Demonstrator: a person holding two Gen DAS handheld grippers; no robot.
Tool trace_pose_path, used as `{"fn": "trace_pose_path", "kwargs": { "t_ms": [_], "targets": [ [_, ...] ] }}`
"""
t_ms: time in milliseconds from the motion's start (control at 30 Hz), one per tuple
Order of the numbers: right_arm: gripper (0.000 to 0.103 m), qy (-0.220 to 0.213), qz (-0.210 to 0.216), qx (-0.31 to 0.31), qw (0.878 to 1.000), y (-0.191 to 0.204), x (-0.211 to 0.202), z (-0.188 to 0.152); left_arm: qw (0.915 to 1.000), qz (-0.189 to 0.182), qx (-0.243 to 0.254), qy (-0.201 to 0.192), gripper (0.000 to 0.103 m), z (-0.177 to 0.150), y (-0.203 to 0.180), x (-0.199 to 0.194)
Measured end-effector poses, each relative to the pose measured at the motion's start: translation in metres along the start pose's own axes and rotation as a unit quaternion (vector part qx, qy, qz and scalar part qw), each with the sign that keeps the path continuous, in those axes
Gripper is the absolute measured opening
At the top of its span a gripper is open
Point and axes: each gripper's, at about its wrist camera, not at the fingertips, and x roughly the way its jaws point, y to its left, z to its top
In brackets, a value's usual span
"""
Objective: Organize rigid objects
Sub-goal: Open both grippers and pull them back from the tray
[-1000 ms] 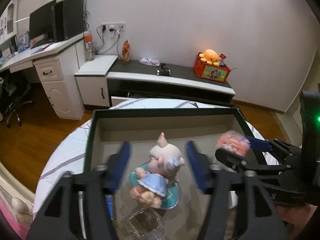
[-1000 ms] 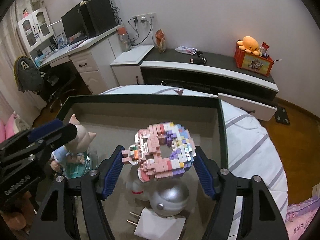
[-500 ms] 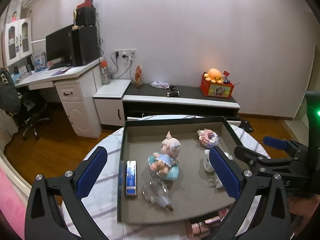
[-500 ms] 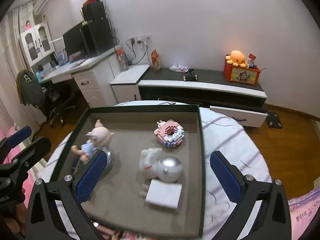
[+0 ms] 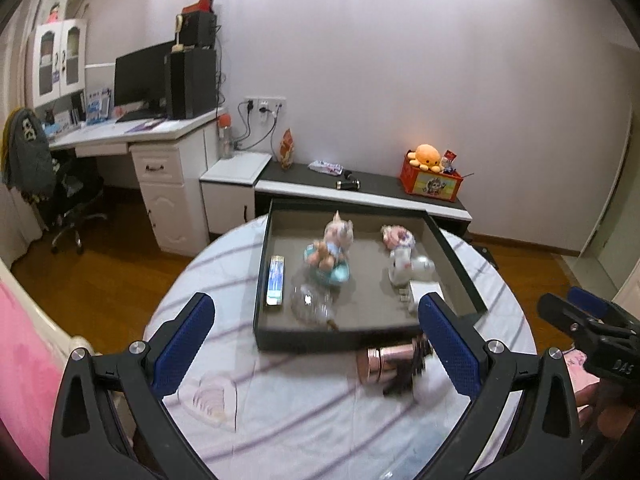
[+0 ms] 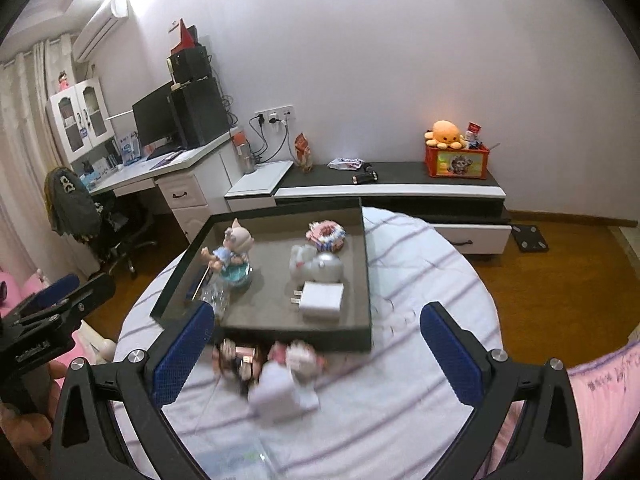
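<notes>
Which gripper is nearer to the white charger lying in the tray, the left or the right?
Right, I think. The right gripper sits just before the white charger; the left gripper is off to its left, nearer the phone-like bar.

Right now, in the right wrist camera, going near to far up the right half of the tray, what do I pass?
White charger → white and silver toy → pink block donut → the tray's far wall.

Left gripper (image 5: 316, 344) fingers (image 5: 185, 344) spread wide, empty; tray (image 5: 360, 336) ahead holds figurine (image 5: 334, 244).
</notes>
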Motion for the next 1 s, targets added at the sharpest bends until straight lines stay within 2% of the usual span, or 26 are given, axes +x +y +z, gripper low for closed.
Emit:
{"fn": "trace_pose_path", "kwargs": {
  "t_ms": [433, 1000],
  "targets": [
    [0.103, 0.01, 0.007, 0.015, 1.0, -0.003, -0.046, -0.059, 0.9998, 0.001, -0.008, 0.016, 0.103, -0.045, -0.008, -0.041],
    [0.103, 0.004, 0.013, 0.008, 1.0, 0.005, -0.063, -0.069, 1.0, 0.002, 0.0, 0.009, 0.103, -0.055, -0.019, -0.059]
  ]
}}
